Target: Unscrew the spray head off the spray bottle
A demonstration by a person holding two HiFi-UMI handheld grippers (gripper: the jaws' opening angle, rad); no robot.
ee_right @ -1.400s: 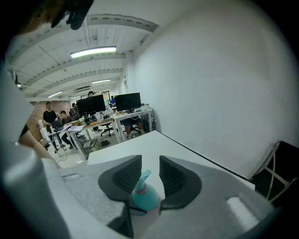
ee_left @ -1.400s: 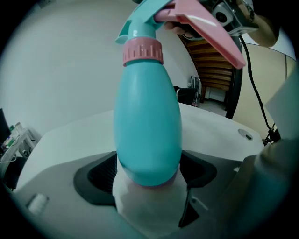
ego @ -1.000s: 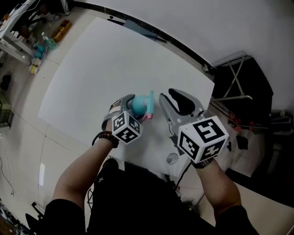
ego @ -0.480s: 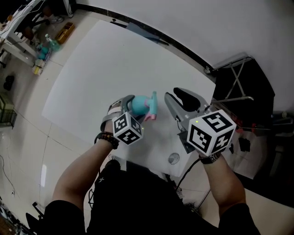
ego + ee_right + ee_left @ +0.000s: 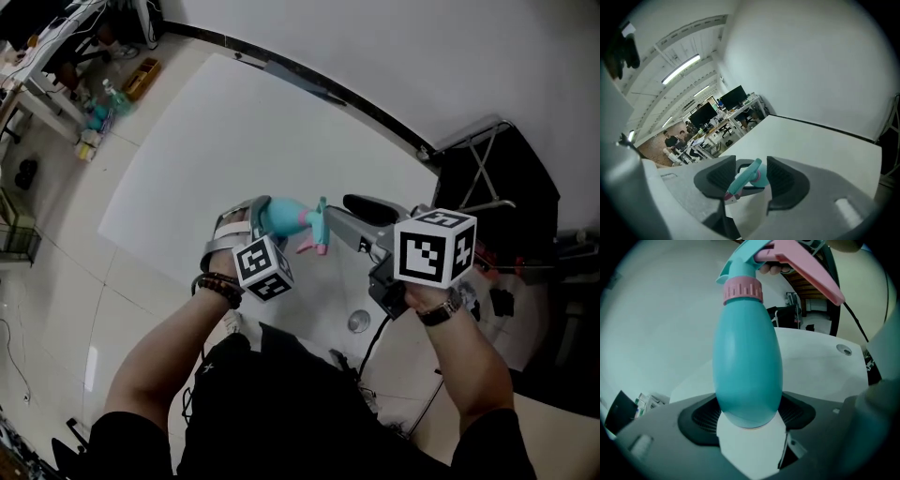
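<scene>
Over the near edge of the white desk (image 5: 234, 131), the left gripper (image 5: 265, 214) had the teal spray bottle (image 5: 284, 217) by its fat body. Its jaws stood wide but were pinching the bottle on both sides, and they'd just been closing a touch. From the head view the bottle lay pretty much sideways, with the spray head (image 5: 317, 230) pointing toward the right gripper (image 5: 339, 214).

The left gripper view looked straight up the bottle: pink ribbed collar (image 5: 743, 289) at the neck, then the teal head with its pink trigger (image 5: 806, 270) sticking out to the right.

The right gripper's jaws had just been opening. The spray head sat between the two black pads, but they looked spread around it rather than squeezing it. The head was still on the bottle.
</scene>
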